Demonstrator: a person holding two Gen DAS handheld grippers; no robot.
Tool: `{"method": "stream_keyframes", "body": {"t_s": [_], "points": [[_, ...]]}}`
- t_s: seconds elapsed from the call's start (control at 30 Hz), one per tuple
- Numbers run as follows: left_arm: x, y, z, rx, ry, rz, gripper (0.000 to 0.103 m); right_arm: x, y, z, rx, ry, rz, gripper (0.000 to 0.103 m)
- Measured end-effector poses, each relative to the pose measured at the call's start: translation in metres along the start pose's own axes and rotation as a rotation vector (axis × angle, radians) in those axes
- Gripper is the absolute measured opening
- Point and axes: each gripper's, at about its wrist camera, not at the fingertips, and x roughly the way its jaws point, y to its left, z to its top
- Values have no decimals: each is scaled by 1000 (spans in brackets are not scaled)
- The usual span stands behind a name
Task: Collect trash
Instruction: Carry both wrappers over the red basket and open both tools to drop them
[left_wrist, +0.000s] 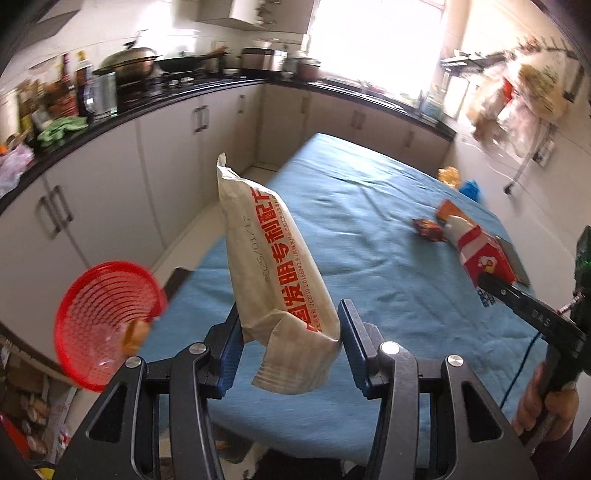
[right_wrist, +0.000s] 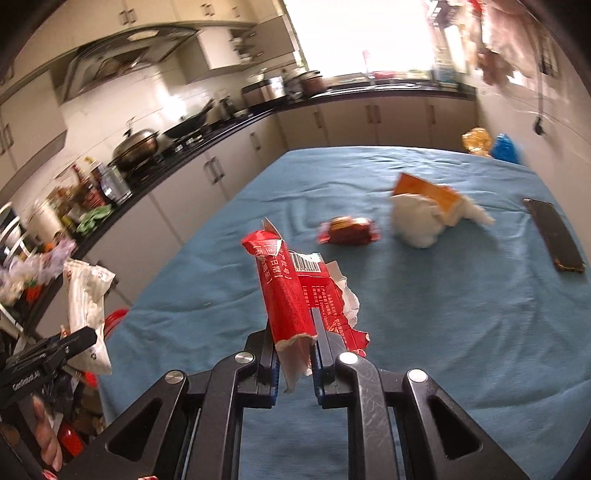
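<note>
A beige wrapper (left_wrist: 275, 273) is pinched in the left gripper (left_wrist: 291, 332) and a torn red carton (right_wrist: 291, 295) in the right gripper (right_wrist: 293, 347), both held above the blue tabletop (right_wrist: 443, 314). One scrap is seen in the red basket (left_wrist: 107, 325) off the left edge, while a small red packet (right_wrist: 349, 230), crumpled tissue (right_wrist: 417, 219) and two far-corner wrappers are judged left.

Both wrist views face along the blue table (left_wrist: 369, 221), shared.

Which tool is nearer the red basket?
Left. The left tool, holding the beige wrapper, is just beside the red basket; the right tool, holding the red carton, is farther across the blue table.
</note>
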Motion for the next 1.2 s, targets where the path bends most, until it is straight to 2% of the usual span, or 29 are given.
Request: {"method": "stream_keyframes", "body": {"t_s": [0.33,0.5,0.8,1.2], "points": [[-14,89,-2,-84,-62,210,48,31,70,-5,-97,54,78,15],[-11,132,-6,-150,-51,273,48,49,100,-5,-125,87,121,15],[-2,188,-17,-230,-6,331,48,89,160,-4,-199,148,191,15],[32,222,-34,-279,77,347,48,135,244,-3,-293,221,311,15]]}}
